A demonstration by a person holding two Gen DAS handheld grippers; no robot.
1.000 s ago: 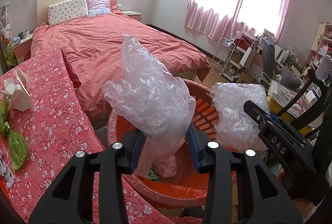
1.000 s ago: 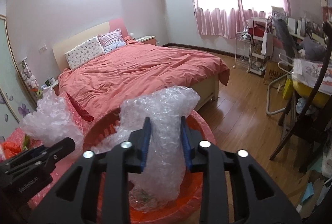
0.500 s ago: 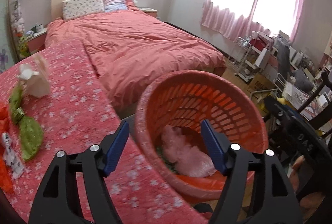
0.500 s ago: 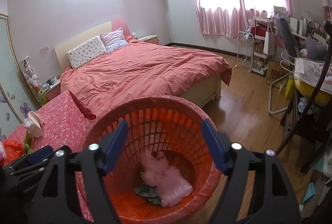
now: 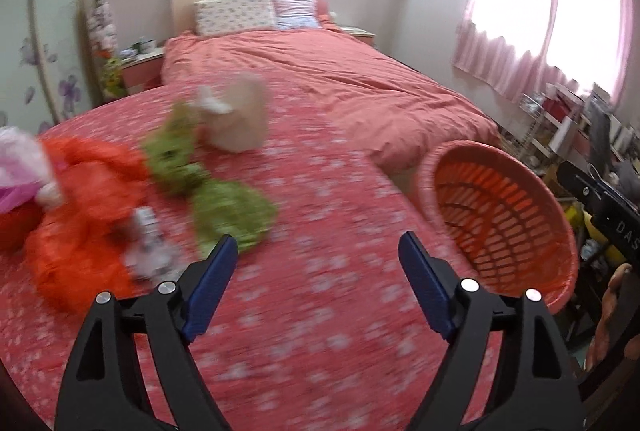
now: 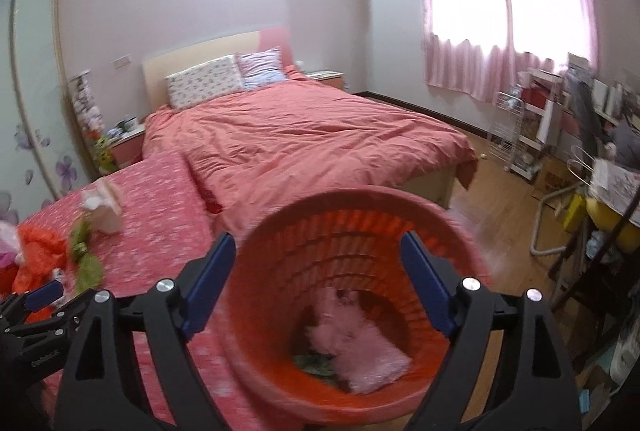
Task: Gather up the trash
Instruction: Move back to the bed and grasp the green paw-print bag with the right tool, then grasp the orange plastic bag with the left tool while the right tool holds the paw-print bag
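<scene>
Left tool [image 5: 318, 251]: jaws spread wide, nothing between them, aimed over the flowered table [image 5: 320, 311] at the litter left of the basket. Open like this, I judge, so it is ready to bite on the next piece.
Right tool [image 6: 316, 251]: jaws equally wide and empty, hanging right above the mouth of the orange basket [image 6: 460, 231], the natural spot for letting things fall in.
Basket: stands off the table's edge, between table and bed [image 6: 300, 135], close enough for either tool to reach from the table.
Already collected: pale pink plastic wrap [image 6: 360, 339] lies on the basket floor, with something dark green beneath it, too blurred to name.
Still out: a crumpled orange plastic bag [image 5: 80, 215] farthest from the basket, a green wrapper [image 5: 228, 207] nearer it, a small printed packet [image 5: 148, 243] touching the orange bag, and a beige paper bag [image 5: 240, 123] behind the green piece.
Pink and white bundle [image 5: 20, 167]: at the far end from the basket; cannot tell what it is.
Stage: partway, several pieces left on the table.
Likely next target: the green wrapper, closest to the left tool's line.
Risk: thin film is slippery and may tear or trail.
</scene>
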